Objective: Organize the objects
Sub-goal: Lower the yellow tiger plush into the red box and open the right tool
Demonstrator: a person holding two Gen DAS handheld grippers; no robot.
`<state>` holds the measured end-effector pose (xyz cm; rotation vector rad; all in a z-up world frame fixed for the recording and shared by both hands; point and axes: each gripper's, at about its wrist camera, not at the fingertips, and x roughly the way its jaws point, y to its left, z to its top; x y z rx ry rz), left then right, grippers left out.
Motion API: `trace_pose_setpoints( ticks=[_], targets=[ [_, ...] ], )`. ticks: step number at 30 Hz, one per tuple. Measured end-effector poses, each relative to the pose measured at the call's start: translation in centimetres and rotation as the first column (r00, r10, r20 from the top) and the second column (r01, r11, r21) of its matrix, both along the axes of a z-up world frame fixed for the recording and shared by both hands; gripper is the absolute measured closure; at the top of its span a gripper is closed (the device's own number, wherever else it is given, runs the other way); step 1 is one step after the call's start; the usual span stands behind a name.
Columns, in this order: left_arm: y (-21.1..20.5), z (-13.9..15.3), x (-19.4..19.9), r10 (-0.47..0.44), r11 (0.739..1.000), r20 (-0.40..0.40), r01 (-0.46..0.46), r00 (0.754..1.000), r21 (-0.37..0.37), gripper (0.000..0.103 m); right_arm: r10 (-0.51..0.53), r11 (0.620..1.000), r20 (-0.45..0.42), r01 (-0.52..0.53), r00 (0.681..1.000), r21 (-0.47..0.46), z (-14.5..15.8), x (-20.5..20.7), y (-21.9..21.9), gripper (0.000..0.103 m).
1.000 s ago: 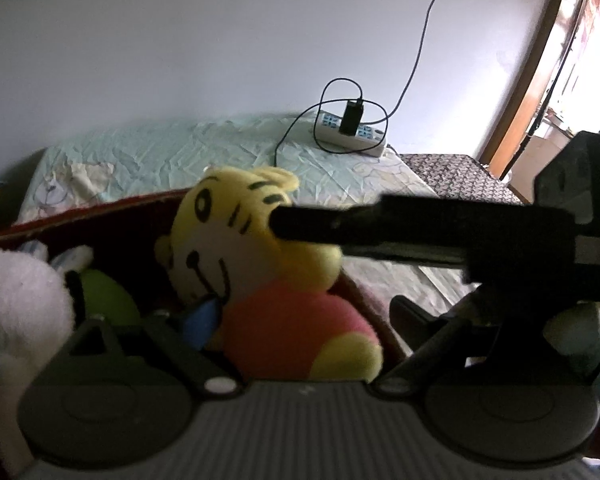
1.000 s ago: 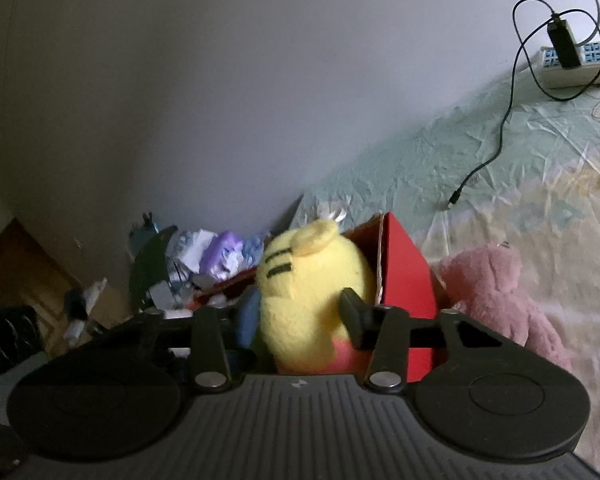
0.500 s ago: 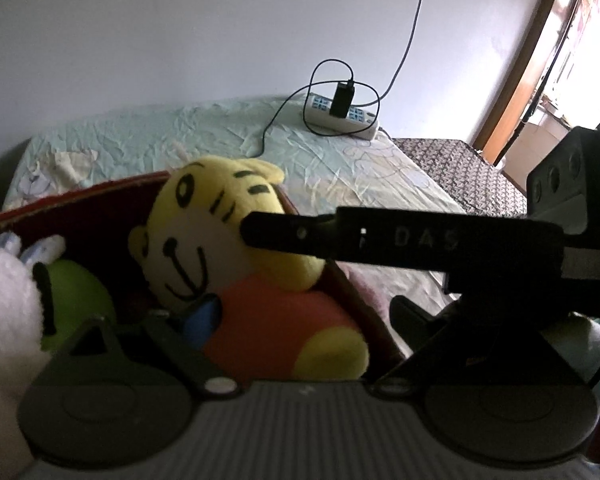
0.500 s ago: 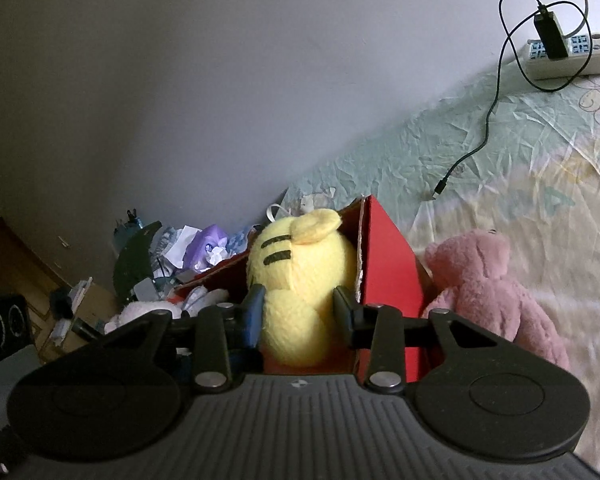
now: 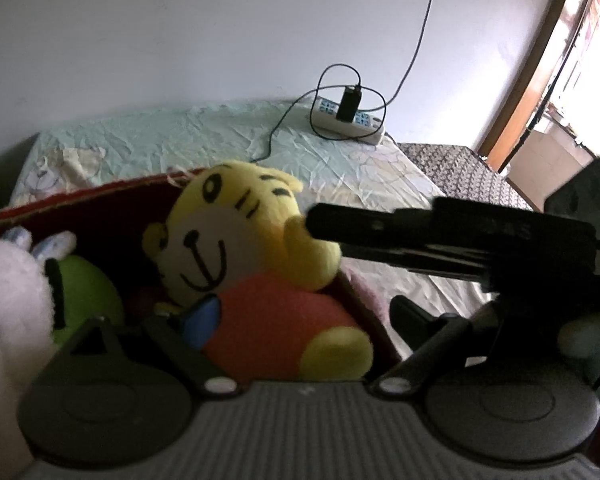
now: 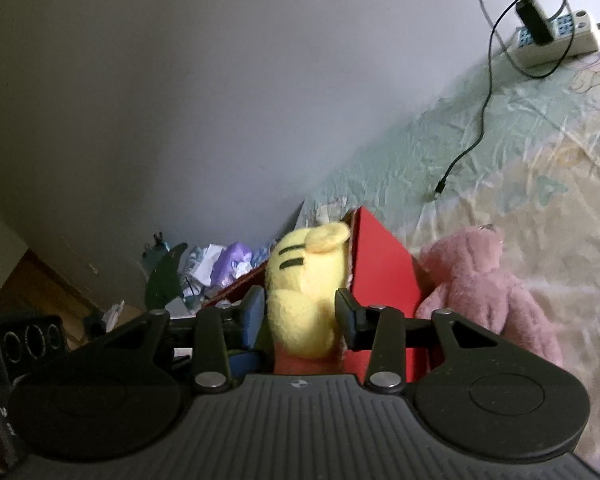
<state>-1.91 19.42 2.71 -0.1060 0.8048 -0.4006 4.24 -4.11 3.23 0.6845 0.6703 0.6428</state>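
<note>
Yellow tiger plush clamped at the back of its head by right gripper — upright, low inside red box, hard against the right wall. Left gripper spread wide, empty, facing the plush's front — nothing held.

Tiger plush in box on bed, bear just right.
</note>
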Motion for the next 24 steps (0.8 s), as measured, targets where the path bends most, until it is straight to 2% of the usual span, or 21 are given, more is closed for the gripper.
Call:
trace_pose_setpoints(
  ticks=[9,17,24],
  targets=[
    [-1.1,0.9,-0.7,0.016,0.999,0.018,-0.016,1.0,0.036,0.012,-0.101,0.995,-0.044,0.101,0.994,0.004,-1.0,-0.3,-3.3,0.059],
    [-2.6,-0.1,0.3,0.081,0.993,-0.058,-0.076,0.995,0.087,0.012,-0.071,0.997,-0.055,0.071,0.996,0.004,-1.7,-1.0,-3.6,0.059],
    [-3.4,-0.6,0.5,0.144,0.983,-0.087,-0.132,0.986,0.123,0.012,-0.054,0.998,-0.065,0.055,0.996,0.011,-1.8,-1.2,-4.3,0.059]
  ],
)
